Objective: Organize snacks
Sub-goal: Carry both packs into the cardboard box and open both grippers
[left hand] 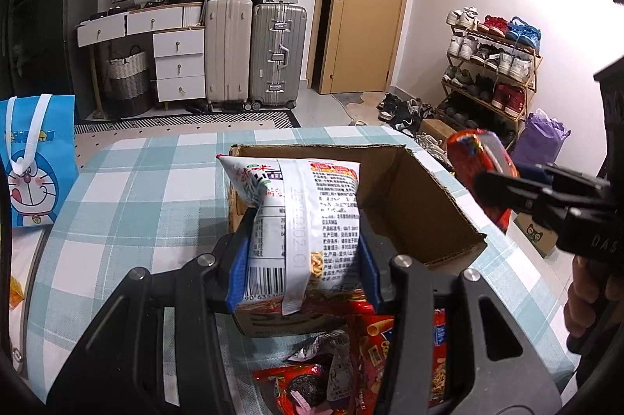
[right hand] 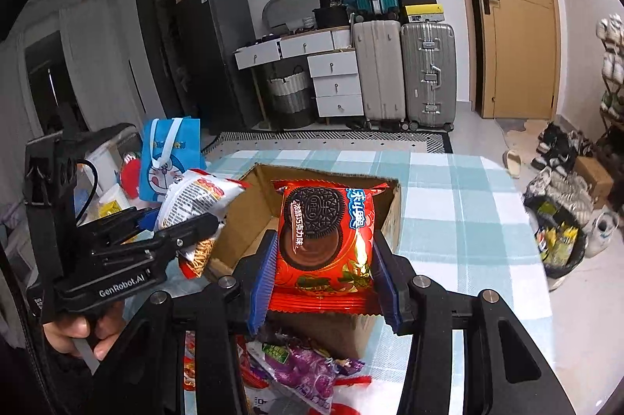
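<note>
My left gripper (left hand: 304, 266) is shut on a white snack bag (left hand: 300, 216) with its printed back toward me, held above the near edge of an open cardboard box (left hand: 409, 196). My right gripper (right hand: 325, 282) is shut on a red Oreo pack (right hand: 325, 239), also over the box (right hand: 249, 220). In the left wrist view the right gripper (left hand: 503, 188) comes in from the right with the red pack (left hand: 479, 165) above the box's right wall. In the right wrist view the left gripper (right hand: 183, 231) holds the white bag (right hand: 199, 204) at the box's left side.
Several loose snack packs (left hand: 335, 368) lie on the checked tablecloth (left hand: 136, 188) just in front of the box, also seen as a purple pack (right hand: 308, 368). A blue cartoon gift bag (left hand: 35, 157) stands at the left. Suitcases, drawers and a shoe rack line the far wall.
</note>
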Motion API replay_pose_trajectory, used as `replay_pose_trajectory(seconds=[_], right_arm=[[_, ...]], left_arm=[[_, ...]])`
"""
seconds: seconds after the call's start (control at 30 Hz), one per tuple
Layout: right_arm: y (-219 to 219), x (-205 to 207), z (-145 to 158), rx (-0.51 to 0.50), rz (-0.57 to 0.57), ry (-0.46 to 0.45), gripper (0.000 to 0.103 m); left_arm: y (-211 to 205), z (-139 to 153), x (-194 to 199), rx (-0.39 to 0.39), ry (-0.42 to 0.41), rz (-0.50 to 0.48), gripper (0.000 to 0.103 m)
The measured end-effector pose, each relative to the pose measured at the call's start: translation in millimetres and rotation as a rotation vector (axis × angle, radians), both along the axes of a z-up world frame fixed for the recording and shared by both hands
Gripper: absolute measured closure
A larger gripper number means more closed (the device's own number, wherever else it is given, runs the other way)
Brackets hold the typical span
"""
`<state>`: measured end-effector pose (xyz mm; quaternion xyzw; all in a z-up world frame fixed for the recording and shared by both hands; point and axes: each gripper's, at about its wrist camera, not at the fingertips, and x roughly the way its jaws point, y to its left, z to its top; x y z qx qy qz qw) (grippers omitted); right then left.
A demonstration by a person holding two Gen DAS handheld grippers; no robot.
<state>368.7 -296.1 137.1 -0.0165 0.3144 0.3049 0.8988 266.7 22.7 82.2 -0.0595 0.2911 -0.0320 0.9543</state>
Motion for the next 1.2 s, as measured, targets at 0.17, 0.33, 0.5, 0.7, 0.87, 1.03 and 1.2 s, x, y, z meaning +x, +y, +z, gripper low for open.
replay_pose_trajectory(seconds=[0.17,0.33,0.5,0.7,0.87,1.03,1.2], right_arm=[[9.5,15.9,4.2,-0.019,0.011,0.020,0.057],[20.8,31.8,-11.3,-0.018,0.012,0.067,0.057],[34.2,41.0,-24.3,-0.024,0.034,0.093,0.057],[40.7,50.1,-45.1,-0.063,0.069,0.130,0.057],[39.6,55.7,-53.9,-0.093,0.120,0.134,0.057],[38.4,65.1,-58.9,-0.106,0.165,0.142,0.057],[33.8,71.8,-60.1,-0.111,0.184,0.140,0.057]], left_arm=[[3.1,-9.0,12.0,0.003,0.010,-0.002,0.059],[7.5,-20.5,23.8,0.003,0.026,-0.012,0.059],[11.7,-26.6,26.1,0.011,0.034,-0.020,0.059],[7.6,-29.7,24.5,0.021,0.054,-0.041,0.059],[3.9,-30.7,27.5,0.016,0.068,-0.047,0.059],[-0.9,-35.8,32.4,0.008,0.087,-0.062,0.058],[-6.4,-37.8,34.3,0.024,0.089,-0.073,0.058]])
